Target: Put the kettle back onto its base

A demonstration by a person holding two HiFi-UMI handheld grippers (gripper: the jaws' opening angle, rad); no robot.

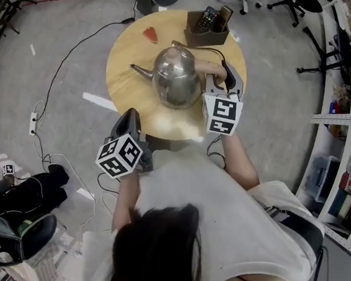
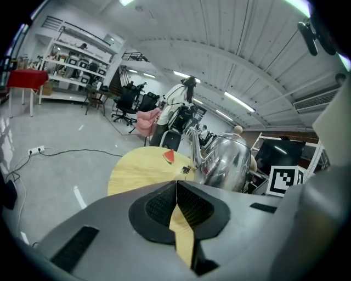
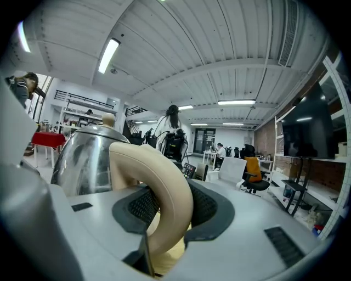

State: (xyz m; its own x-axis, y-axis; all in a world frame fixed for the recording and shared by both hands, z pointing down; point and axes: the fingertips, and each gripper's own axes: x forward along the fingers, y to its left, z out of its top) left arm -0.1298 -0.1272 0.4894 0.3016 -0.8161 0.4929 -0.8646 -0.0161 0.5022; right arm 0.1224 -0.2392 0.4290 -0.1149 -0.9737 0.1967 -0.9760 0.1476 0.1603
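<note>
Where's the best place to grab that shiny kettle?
By its cream handle, coming from the person's right side. The handle loops out there, opposite the spout, so jaws can close around it, while the round steel body looks too wide and smooth. The right gripper holds it that way.

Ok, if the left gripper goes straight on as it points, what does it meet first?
Likely the bare tabletop, just left of the kettle; the left gripper tilts downward, but depth is unclear.
</note>
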